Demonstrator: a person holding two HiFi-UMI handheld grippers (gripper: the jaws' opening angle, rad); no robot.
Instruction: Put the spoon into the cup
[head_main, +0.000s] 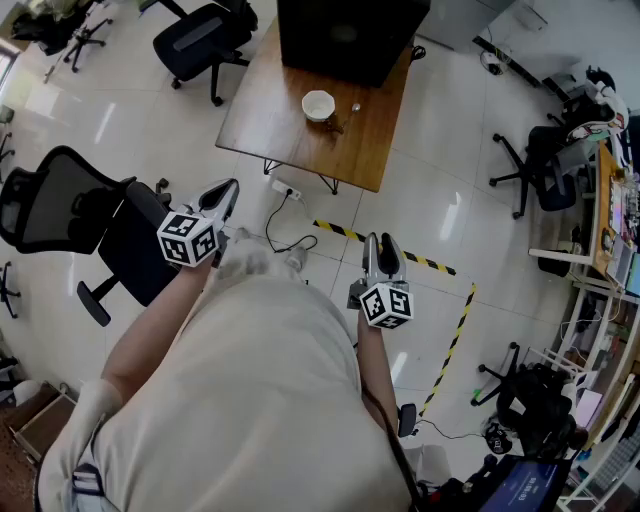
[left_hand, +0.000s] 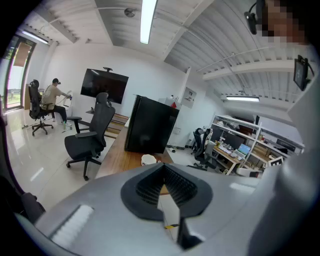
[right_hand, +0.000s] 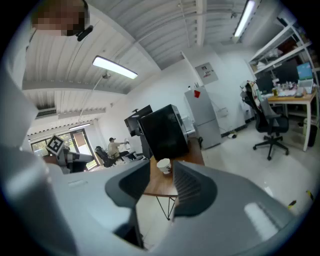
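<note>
Wooden table (head_main: 270, 115) bears a spoon (head_main: 354, 107), head view only

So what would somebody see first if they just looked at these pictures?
Probably the two grey claws poking out in front of the person: the left claw and the right claw. Ahead of them a wooden table stands on the shiny floor, with a white cup on it, a small spoon beside the cup and a big black box behind.
</note>
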